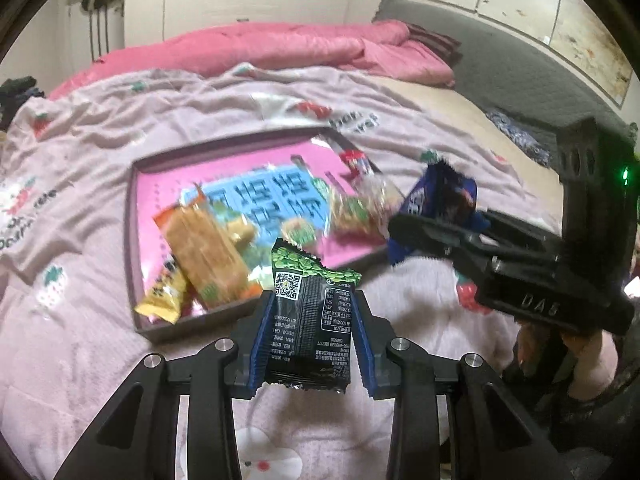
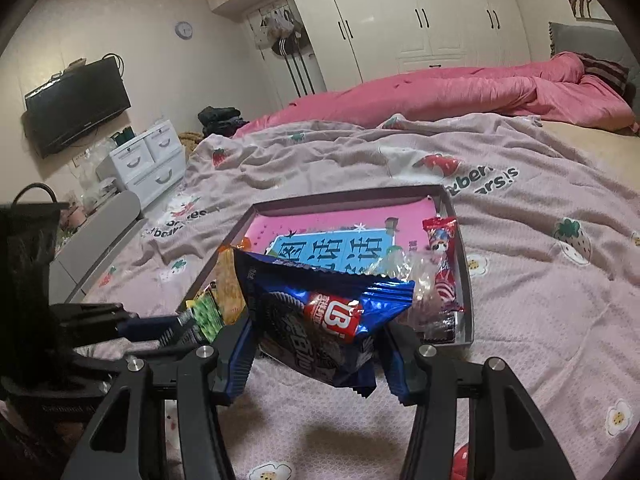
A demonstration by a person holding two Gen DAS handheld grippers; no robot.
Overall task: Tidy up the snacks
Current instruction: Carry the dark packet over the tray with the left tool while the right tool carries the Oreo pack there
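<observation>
A shallow grey tray [image 1: 134,248] with a pink-and-blue printed liner is seen lying on a bed covered by a pale pink strawberry-print blanket [image 1: 100,128], and everything else is placed relative to it.

The left tongs [image 1: 310,344] are pressed against a black-and-green snack packet [image 1: 308,320] — it is pinched upright between the blue pads, just in front of the tray's near edge and above the blanket. In the right wrist view its green corner [image 2: 206,312] is glimpsed at the tray's near left corner.

The right tongs [image 2: 316,356] are closed on a blue cookie packet [image 2: 320,312], which is held tilted just before the tray's near edge; from the left wrist view the same packet [image 1: 440,196] is seen beside the tray's right side.

Inside the tray, an orange wafer pack [image 1: 204,256] and a small yellow packet [image 1: 160,300] are laid toward the near left corner, a clear-wrapped snack [image 1: 360,208] lies toward the right, and a red wrapped candy [image 2: 442,264] rests along the right wall. Beyond the tray, a pink quilt [image 2: 460,88] is bunched up — white wardrobes [image 2: 420,12] stand behind it.
</observation>
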